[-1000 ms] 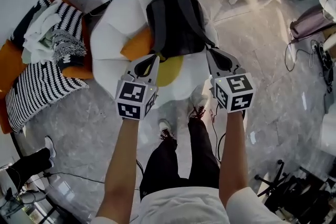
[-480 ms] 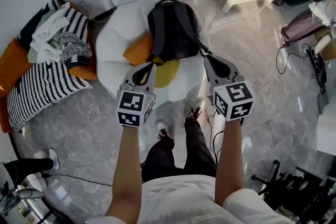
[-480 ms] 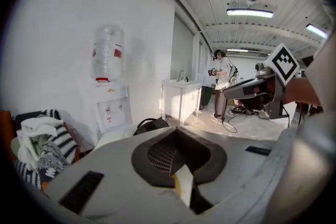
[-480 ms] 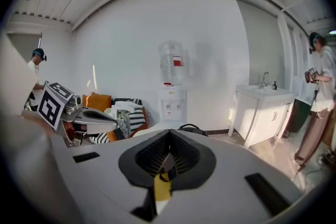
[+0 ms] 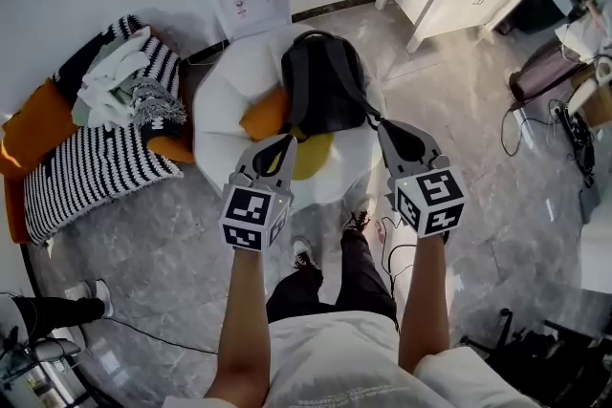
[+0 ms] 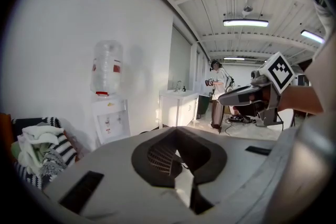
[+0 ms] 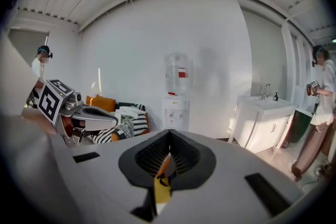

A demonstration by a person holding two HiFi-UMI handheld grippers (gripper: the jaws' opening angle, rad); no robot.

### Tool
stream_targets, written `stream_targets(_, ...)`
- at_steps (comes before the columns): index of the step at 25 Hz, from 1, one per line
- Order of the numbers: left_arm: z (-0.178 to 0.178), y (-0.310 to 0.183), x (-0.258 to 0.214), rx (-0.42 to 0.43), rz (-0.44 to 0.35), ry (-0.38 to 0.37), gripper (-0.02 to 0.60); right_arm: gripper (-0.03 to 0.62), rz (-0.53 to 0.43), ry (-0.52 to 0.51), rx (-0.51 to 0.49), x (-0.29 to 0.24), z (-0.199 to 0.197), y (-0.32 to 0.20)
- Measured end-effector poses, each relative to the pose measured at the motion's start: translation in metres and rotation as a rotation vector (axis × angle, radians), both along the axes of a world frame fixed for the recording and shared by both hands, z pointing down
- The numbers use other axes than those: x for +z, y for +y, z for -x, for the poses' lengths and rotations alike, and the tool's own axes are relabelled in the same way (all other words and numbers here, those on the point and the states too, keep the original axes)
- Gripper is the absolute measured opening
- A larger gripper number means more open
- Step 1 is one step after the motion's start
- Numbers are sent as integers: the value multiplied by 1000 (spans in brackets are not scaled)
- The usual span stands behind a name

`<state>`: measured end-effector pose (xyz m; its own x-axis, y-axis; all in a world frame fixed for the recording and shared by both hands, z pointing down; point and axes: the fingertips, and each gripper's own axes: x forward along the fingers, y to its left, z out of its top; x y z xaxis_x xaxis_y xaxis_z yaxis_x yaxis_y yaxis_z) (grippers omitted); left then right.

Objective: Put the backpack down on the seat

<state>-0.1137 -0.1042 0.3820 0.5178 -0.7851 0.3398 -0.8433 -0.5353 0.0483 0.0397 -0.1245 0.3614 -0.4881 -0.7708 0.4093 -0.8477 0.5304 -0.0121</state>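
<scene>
Head view: dark grey backpack (image 5: 320, 86) on white egg-shaped seat (image 5: 222, 98), likely floppy, grab top loop (image 5: 311, 35); left tongs (image 5: 287, 142), right tongs (image 5: 382, 123) closed, empty.

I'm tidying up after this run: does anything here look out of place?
Mostly tidy. The backpack lies on the seat, partly over an orange cushion, with one strap trailing toward the seat's right edge. Left of it, clothes are heaped loosely on the striped cushions.
</scene>
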Motion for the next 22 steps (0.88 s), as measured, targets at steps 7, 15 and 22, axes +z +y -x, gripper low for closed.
stream_targets(7,4,2,-38,4,-44,12,5,3,-40,-10,16,-38,-1,6)
stream_targets(15,-4,3,-90,54,-138,5,5,3,-113,1,-6,-89,-3,12)
stream_targets(22,6,5,-137,66,-234,-7,5,3,-171,40,-39,-128,-1,28)
